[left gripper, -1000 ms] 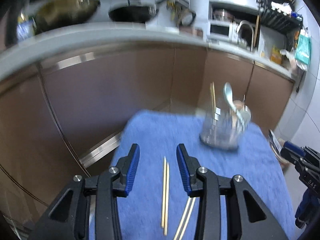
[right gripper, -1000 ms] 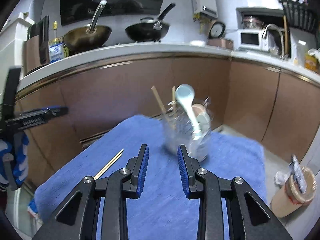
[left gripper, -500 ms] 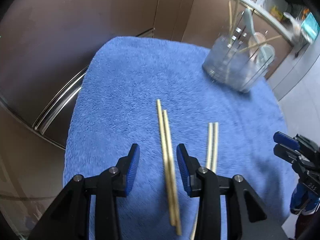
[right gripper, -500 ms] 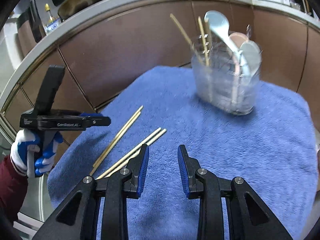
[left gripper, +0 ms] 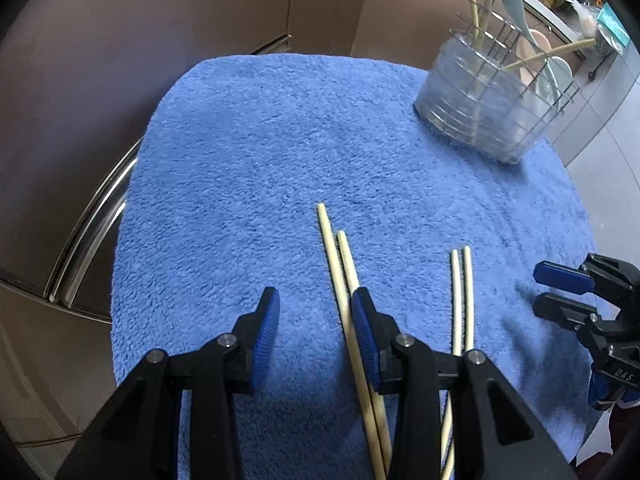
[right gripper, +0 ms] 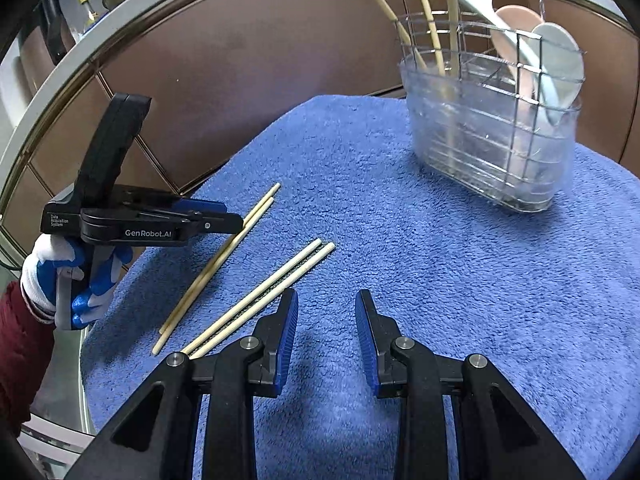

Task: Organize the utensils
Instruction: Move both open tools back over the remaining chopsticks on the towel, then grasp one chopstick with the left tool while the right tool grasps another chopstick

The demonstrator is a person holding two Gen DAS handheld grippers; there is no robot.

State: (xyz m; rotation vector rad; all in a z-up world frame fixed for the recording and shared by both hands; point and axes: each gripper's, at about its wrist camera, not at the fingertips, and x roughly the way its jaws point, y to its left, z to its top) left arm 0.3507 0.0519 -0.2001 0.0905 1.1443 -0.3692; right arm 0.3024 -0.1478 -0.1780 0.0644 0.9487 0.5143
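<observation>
Left wrist view: the left gripper (left gripper: 314,316) hangs over the blue towel (left gripper: 248,152), jaws apart and gripping nothing. The darker pair of chopsticks (left gripper: 340,276) runs up between the fingers but hugs the right-hand pad (left gripper: 366,332), well off centre. That is the danger as I read it: close now and that pad may shove the sticks sideways or catch only one, leaving its partner behind. The two tips are staggered too, so a pinch could scissor them apart. The paler pair of chopsticks (left gripper: 462,292) lies just beside, outside the jaws and partly hidden under the gripper's frame, so a low approach might nudge it. Far right, the right gripper (left gripper: 560,292) comes in from the side; two tools over one small patch could knock each other. The utensil caddy (left gripper: 488,100) stands at the far corner, well apart from the loose chopsticks.

Right wrist view: the right gripper (right gripper: 326,332) is also unclenched and empty, only towel between its pads. The paler pair (right gripper: 272,288) slips under the left-hand finger (right gripper: 286,336) rather than between the two, so a squeeze here would probably grab pile alone. The left gripper (right gripper: 188,220), in a gloved hand (right gripper: 60,276), hovers over the darker pair (right gripper: 224,256). The caddy (right gripper: 492,128) already holds chopsticks and spoons (right gripper: 556,64) leaning at angles; new sticks could snag on them or on the wire grid. On soft towel, thin sticks are liable to sink or roll under a pad.
</observation>
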